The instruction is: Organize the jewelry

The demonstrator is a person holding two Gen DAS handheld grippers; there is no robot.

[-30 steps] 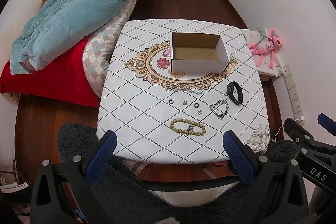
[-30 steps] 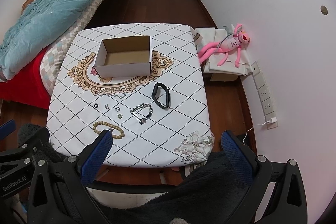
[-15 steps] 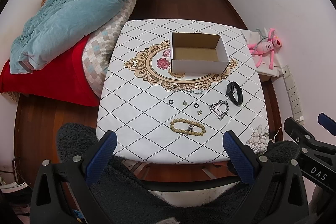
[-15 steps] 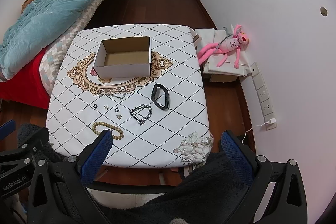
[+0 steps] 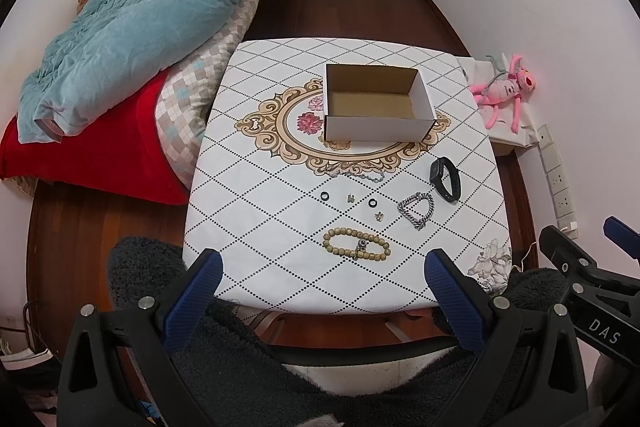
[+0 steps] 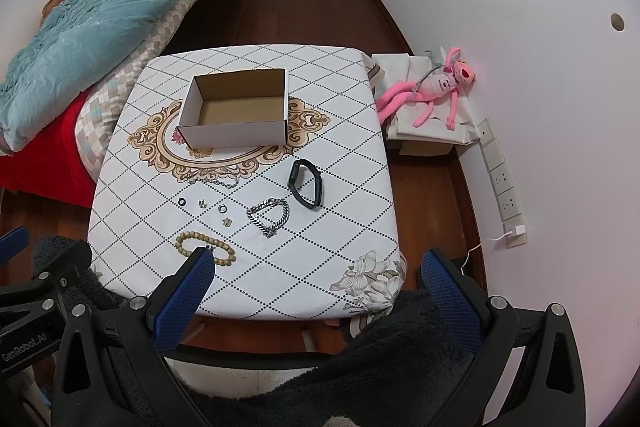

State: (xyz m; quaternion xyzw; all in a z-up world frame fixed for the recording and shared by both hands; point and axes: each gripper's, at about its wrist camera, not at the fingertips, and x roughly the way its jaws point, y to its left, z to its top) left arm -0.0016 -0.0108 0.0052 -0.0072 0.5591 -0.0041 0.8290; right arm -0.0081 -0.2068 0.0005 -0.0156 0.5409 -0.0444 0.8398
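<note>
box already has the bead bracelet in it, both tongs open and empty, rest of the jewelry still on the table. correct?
Not quite. The box is empty; the bead bracelet lies on the table, as the left wrist view shows. Both the left tongs and right tongs are open and empty.

Right gripper [image 6: 316,275] held above the near edge of the counter [image 6: 320,227], jaws spread wide, nothing between them. Open cardboard box [image 6: 236,115] at the far middle, empty. Nearer, laid out apart: black band [image 6: 306,183], silver chain bracelet [image 6: 269,215], wooden bead bracelet [image 6: 204,247] partly behind the left finger, thin chain [image 6: 216,181], small rings [image 6: 182,201]. Pink plush toy [image 6: 434,87] against the wall at right.
</note>
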